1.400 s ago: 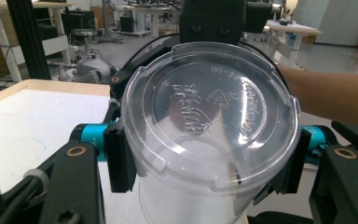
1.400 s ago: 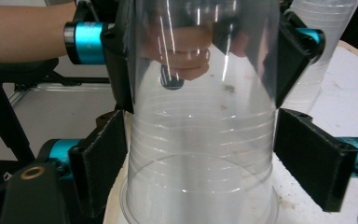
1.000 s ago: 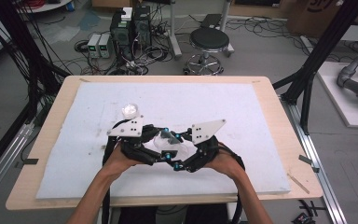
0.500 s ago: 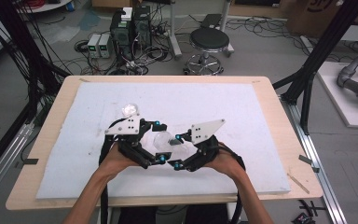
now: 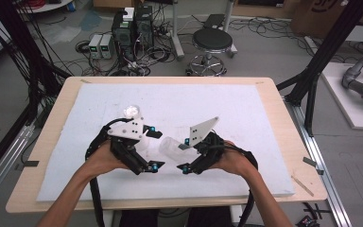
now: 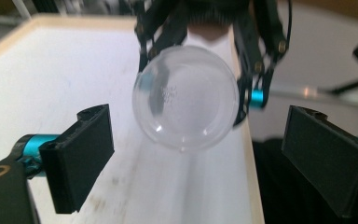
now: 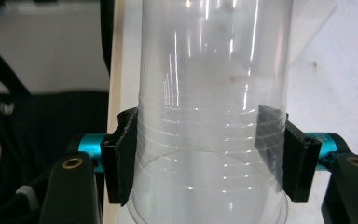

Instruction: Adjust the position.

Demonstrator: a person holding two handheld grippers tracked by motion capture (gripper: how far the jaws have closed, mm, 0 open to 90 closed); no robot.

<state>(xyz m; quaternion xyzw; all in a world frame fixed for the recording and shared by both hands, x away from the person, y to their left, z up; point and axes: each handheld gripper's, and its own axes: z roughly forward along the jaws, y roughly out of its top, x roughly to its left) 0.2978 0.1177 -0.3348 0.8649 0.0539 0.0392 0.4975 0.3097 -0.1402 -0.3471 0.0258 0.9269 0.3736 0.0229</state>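
A wooden table (image 5: 274, 101) carries a white foam mat (image 5: 208, 101), and over the mat's near half the two hands bring their grippers tip to tip. The right gripper (image 5: 185, 157) is clamped on a clear plastic cup (image 5: 171, 146), held on its side just above the mat with its closed bottom toward the left gripper (image 5: 156, 150). The right gripper view shows the pads pressed into the ribbed wall near the cup's rim (image 7: 209, 154); the left gripper view adds the cup's round bottom (image 6: 186, 98) end-on, empty, hanging clear between black jaws that have just been opening and now stand wide of it. A second small clear cup (image 5: 131, 112) lies on the mat beyond the left gripper; whether it holds anything cannot be told.
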